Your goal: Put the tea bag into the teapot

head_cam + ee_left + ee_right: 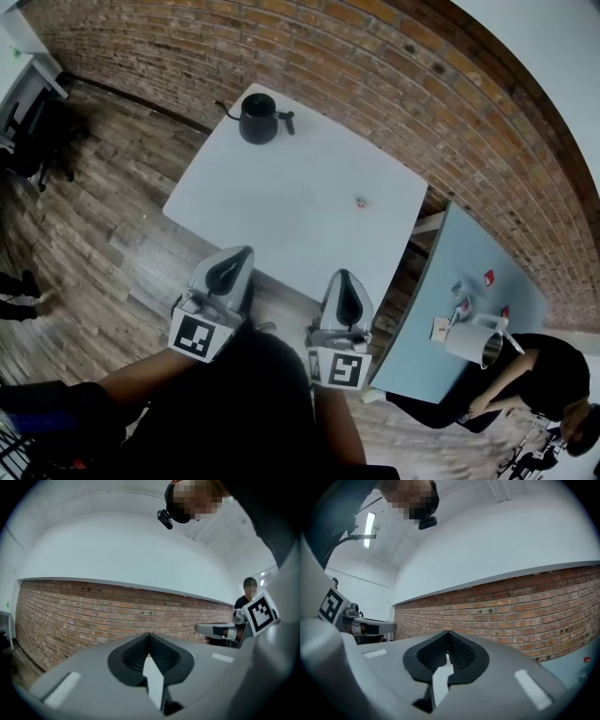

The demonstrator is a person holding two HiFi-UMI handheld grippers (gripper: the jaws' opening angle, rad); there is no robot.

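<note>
Nearest, both grippers sit low by the person's body, tips about at the near edge of the white table (281,202). Left gripper (239,253): fingers (129,657) pressed together tip to tip, nothing btwn them. Right gripper (345,277): same, fingers (464,654) closed, empty.

Further out, the tea bag (361,202) lies flat on the table, right of centre, a small pale thing w/ a bit of red. It is ahead of the right gripper & well apart from both. The teapot (258,119), black, thin spout to the left & handle to the right, stands upright near the far corner, well apart from the tea bag.

Off right, a 2nd, light-blue table (441,281) carries a metal jug (476,342) & small bits. Brick wall (375,84) runs behind.
</note>
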